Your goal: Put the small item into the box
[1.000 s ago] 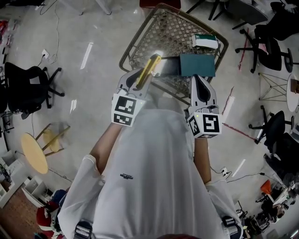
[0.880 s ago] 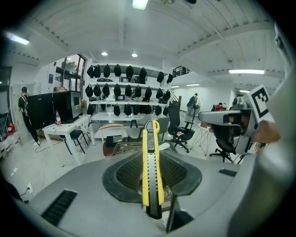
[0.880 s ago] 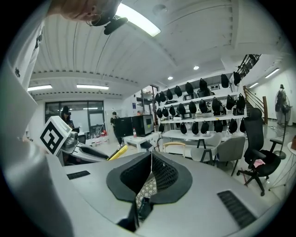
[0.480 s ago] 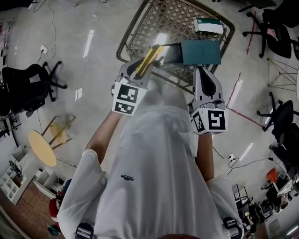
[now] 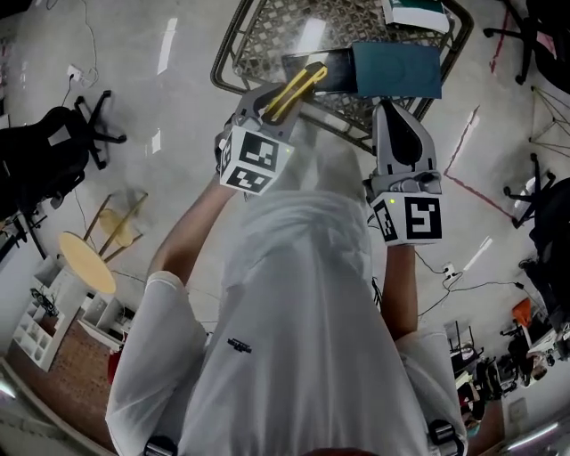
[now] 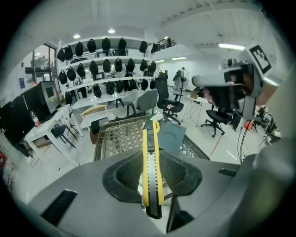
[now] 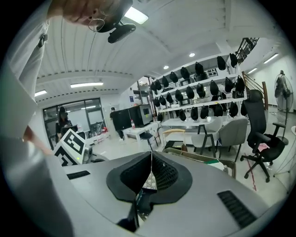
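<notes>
A yellow and black utility knife (image 5: pixel 295 89) (image 6: pixel 151 162) sticks forward out of my left gripper (image 5: pixel 267 107) (image 6: pixel 151 180), whose jaws are shut on its handle. Its tip points toward a dark teal box (image 5: pixel 397 69) (image 6: pixel 171 137) lying on a metal mesh table (image 5: pixel 254 40) (image 6: pixel 118 139). To the right, my right gripper (image 5: pixel 397 134) (image 7: pixel 150 173) is shut with nothing between its jaws, and it hangs just short of the box's near edge. A white and green carton (image 5: pixel 414 12) lies farther back on the mesh.
Black office chairs (image 5: pixel 49 156) stand on the pale floor at the left and right. A round yellow stool (image 5: pixel 85 263) is at the lower left. White tables and shelves of black helmets (image 6: pixel 106 69) line the far wall.
Both grippers have risen and moved forward toward the mesh table, the left one still carrying the knife. The table and box have slid toward the top of the head view.
</notes>
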